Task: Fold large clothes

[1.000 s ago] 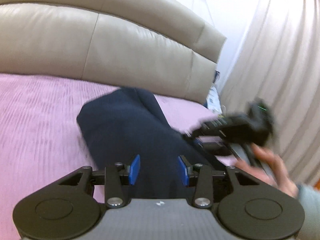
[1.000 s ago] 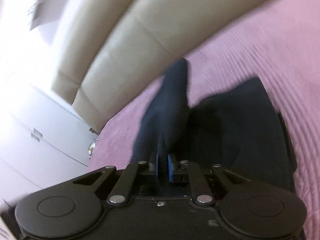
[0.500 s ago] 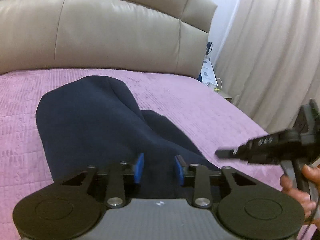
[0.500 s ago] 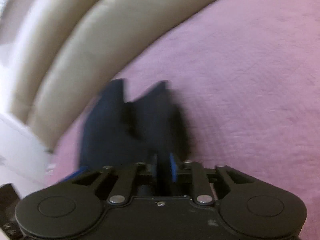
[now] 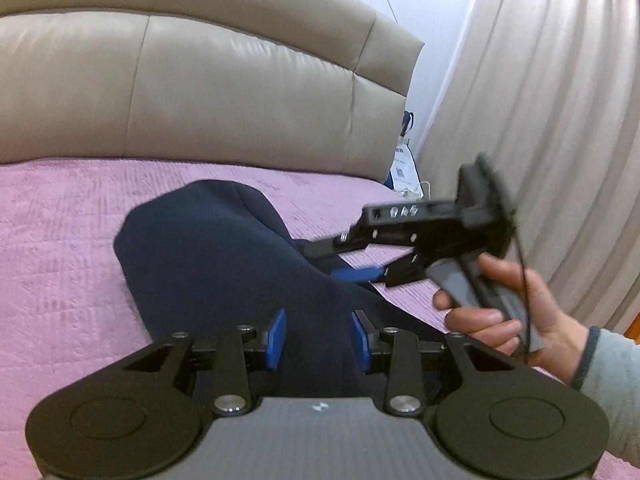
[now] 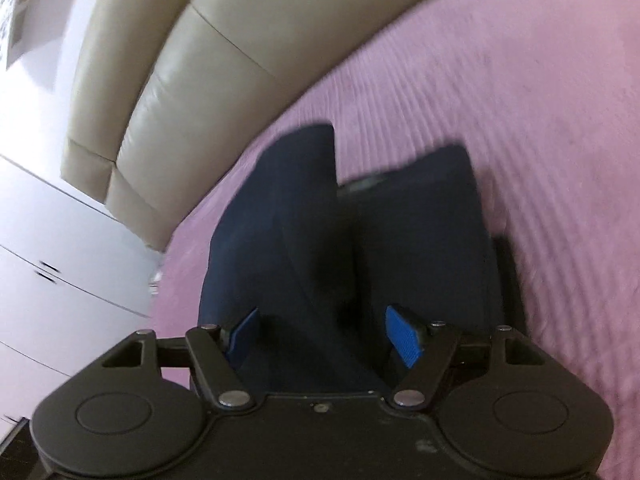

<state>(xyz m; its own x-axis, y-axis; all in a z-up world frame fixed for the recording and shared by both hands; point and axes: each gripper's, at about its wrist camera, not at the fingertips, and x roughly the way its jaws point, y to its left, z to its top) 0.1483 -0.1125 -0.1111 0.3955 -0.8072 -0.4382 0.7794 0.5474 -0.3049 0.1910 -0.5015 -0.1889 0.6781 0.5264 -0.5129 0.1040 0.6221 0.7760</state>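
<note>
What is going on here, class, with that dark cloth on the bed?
A person holding a gripper in each hand is folding a navy garment that lies bunched on a pink bedspread before a beige headboard. The left gripper is open with cloth between its fingers. The right gripper is open above the garment, gripping nothing. The fold is not finished.

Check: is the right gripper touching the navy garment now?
Cannot tell. Right wrist view shows right gripper open, navy garment between its pads, contact unclear.
</note>
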